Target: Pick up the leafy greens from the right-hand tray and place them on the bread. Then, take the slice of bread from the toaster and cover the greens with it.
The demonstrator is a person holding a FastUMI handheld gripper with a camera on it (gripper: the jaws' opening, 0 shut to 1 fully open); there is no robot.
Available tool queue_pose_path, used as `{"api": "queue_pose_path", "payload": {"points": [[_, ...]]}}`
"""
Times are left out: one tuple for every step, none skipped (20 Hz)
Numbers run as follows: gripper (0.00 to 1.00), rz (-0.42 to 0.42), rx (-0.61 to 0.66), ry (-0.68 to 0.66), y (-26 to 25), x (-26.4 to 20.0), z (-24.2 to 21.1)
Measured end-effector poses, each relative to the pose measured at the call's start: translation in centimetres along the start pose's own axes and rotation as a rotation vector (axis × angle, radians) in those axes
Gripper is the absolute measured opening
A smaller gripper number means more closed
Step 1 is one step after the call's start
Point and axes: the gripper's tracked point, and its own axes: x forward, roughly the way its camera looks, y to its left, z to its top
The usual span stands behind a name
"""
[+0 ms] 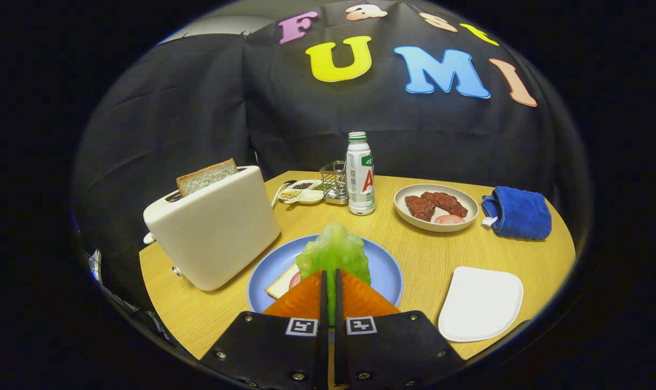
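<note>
Round wooden table (430,254) under everything, black cloth wall behind it. Landmark: blue plate (384,273), set near the table's front edge, just ahead of the fingers.

Left of the plate, close beside it: cream toaster (214,233), one slice of bread (206,176) standing up out of its slot, tilted.

Right of the plate, nearer the table's front edge: empty white tray (479,303), lying flat.

Beyond the plate to the right: cream bowl (436,208) with brown meat pieces (435,205) and a pink slice; further right of that, a folded blue cloth (517,212).

Directly beyond the plate: white bottle (359,174) with a green cap, upright. Touching or just beside it on the left, a small wire rack (334,183), then a divided condiment dish (301,192) with grains and seeds.

On the plate, left part: a bread slice (283,285) lying flat, a pink round slice on top, both partly hidden.

Over the plate: leafy greens (333,254), held upright, rising above the fingertips.

Gripper (331,279) closed to a narrow gap, both fingers pressing the lower edge of the greens, a green strip visible between them. Cannot tell whether the greens touch the bread below.
</note>
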Motion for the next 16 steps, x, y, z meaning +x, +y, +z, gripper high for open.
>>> {"api": "queue_pose_path", "payload": {"points": [[0.05,0.006,0.001,0.004,0.4,0.4,-0.1],[0.05,0.008,-0.002,0.011,0.7,0.8,-0.2],[0.05,0.008,-0.006,0.023,0.9,1.2,-0.6],[0.05,0.008,-0.016,0.043,1.1,1.5,-1.1],[0.05,0.012,-0.018,0.048,1.4,2.0,-1.6],[0.14,0.014,-0.020,0.046,1.4,1.6,-1.6],[0.25,0.015,-0.015,0.039,1.5,1.4,-1.4],[0.28,0.007,-0.008,0.023,1.3,1.2,-1.3],[0.28,0.004,-0.004,0.006,1.3,0.8,-0.8],[0.42,-0.011,-0.005,-0.018,1.0,0.4,-0.4],[0.46,-0.025,-0.009,-0.041,0.9,-0.1,0.1],[0.48,-0.030,-0.006,-0.070,1.0,-0.7,0.8],[0.48,-0.036,-0.001,-0.106,1.2,-1.2,1.6],[0.47,-0.048,0.000,-0.143,1.4,-1.8,2.2],[0.47,-0.058,-0.002,-0.176,1.6,-2.3,2.9],[0.48,-0.066,-0.001,-0.198,1.9,-2.7,3.4]]}}
